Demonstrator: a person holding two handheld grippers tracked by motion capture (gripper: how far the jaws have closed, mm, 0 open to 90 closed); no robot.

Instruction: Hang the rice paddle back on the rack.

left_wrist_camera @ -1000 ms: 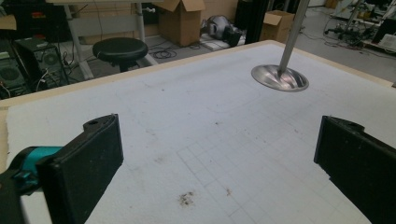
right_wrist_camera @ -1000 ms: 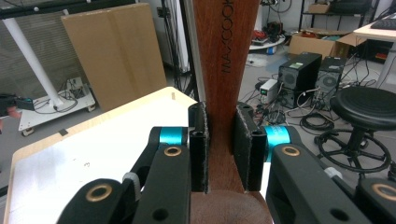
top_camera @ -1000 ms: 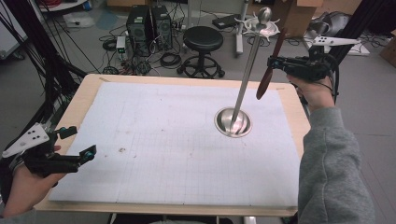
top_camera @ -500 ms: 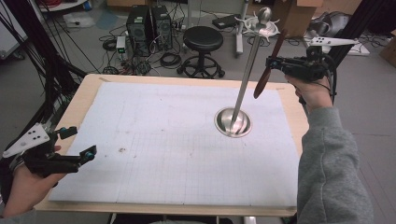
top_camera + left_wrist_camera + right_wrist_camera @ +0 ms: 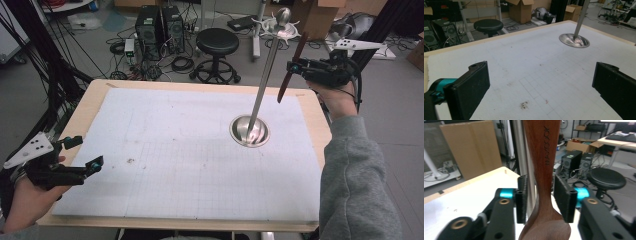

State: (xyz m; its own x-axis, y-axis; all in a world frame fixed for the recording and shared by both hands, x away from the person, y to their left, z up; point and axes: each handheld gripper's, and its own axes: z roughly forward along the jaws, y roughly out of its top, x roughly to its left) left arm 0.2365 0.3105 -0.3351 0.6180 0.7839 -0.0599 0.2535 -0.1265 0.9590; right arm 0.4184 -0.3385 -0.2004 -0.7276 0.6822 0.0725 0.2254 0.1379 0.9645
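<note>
Wooden spoon point(image 5: 541, 182) hung loose between right claw point(image 5: 540, 200), just opening beside steel stand point(image 5: 265, 75); left claw point(image 5: 539, 85) wide above surface point(image 5: 175, 150).

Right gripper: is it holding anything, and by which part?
No firm hold: the jaws of the right gripper have just been opening, with the neck of the wooden spoon loose between them.

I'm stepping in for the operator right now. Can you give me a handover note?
Right gripper: jaws have just been opening; the spoon stands between them, pads off it.
Left gripper: open, empty, over the table's near left corner.
Stand: upright, right of centre; the spoon's upper end reaches its top.
Done: spoon seemingly hung on the stand, though the contact is hard to see.
Left: check it hangs, then back the right gripper away.
</note>
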